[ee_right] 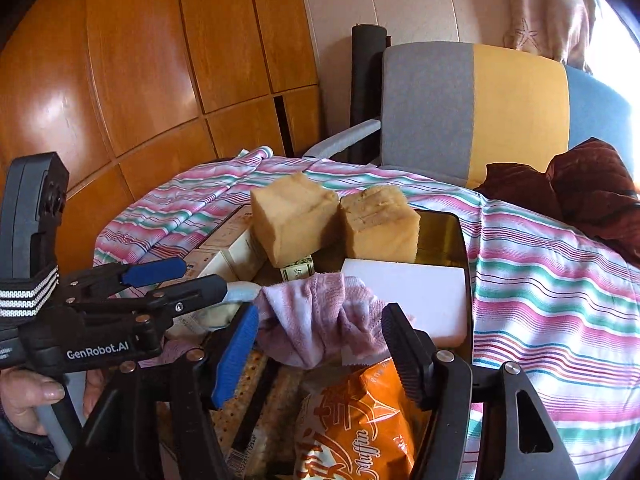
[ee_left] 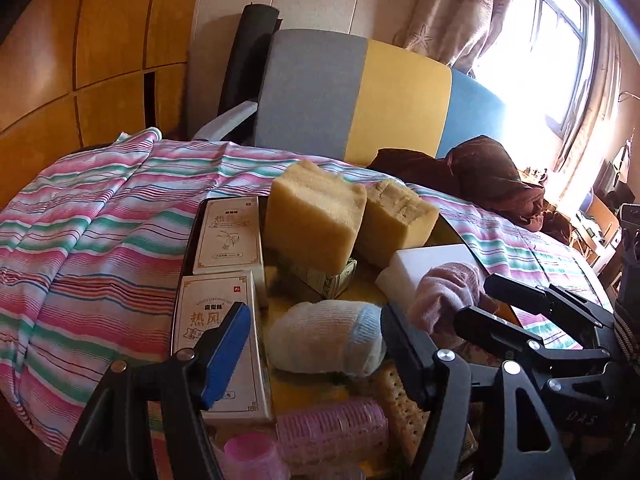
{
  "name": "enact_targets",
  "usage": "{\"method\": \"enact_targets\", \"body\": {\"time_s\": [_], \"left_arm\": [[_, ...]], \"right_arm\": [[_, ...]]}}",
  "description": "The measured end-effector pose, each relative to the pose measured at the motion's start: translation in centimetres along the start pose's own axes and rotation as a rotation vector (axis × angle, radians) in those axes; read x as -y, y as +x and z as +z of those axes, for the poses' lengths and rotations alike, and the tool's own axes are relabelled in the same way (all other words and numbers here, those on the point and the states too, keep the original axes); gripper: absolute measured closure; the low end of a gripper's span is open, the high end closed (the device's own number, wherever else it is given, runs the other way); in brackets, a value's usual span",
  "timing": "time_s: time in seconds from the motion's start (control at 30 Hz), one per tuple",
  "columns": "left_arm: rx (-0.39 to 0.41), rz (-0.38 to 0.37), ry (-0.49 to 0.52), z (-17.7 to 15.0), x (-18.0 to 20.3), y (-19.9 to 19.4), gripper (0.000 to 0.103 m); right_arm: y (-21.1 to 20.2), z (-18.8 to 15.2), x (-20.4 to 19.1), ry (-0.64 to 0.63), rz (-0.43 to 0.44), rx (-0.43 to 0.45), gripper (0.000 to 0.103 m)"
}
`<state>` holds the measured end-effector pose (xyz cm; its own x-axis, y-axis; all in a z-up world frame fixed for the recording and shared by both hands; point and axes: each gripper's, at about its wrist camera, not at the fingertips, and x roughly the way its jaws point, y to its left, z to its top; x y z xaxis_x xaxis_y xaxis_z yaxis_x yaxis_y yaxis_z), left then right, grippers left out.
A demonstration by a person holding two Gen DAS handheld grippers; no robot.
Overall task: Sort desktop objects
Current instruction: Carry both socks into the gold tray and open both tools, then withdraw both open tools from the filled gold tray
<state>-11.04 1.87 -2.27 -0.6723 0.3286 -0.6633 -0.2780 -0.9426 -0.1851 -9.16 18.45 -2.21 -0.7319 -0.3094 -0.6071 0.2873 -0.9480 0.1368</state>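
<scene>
A dark tray on the striped cloth is packed with objects. My left gripper is open, and a white sock with a blue toe lies between its fingers. My right gripper is open too, its fingers either side of a bunched pink sock. That pink sock sits at the right gripper's tips in the left wrist view. Behind stand two yellow sponges, a white block and two cream boxes.
Pink hair rollers, crackers and an orange muffin packet crowd the tray's near end. A small green box lies under a sponge. A brown garment and a chair are behind. A hand holds the left gripper.
</scene>
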Motion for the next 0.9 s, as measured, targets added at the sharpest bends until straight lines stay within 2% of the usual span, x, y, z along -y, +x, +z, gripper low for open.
{"method": "enact_targets", "body": {"time_s": [0.1, 0.23, 0.3, 0.63, 0.8, 0.9], "left_arm": [[0.005, 0.001, -0.008, -0.4, 0.0, -0.7, 0.034], [0.023, 0.044, -0.024, -1.0, 0.0, -2.0, 0.034], [0.031, 0.078, -0.03, -1.2, 0.2, -2.6, 0.034], [0.05, 0.236, -0.025, -2.8, 1.7, -6.2, 0.033], [0.043, 0.288, -0.016, -3.8, 1.8, -7.8, 0.033], [0.037, 0.291, -0.033, -4.1, 1.5, -8.8, 0.033]], "right_arm": [[-0.5, -0.1, 0.0, 0.011, 0.006, 0.015, 0.038], [-1.6, -0.2, -0.2, 0.02, -0.013, 0.041, 0.037], [-2.3, -0.3, -0.5, 0.026, -0.024, 0.053, 0.032], [-5.7, -1.4, -2.6, 0.009, -0.129, 0.095, 0.02], [-6.5, -2.0, -3.3, 0.006, -0.183, 0.093, 0.016], [-6.7, -2.2, -3.7, -0.003, -0.223, 0.091, 0.013]]}}
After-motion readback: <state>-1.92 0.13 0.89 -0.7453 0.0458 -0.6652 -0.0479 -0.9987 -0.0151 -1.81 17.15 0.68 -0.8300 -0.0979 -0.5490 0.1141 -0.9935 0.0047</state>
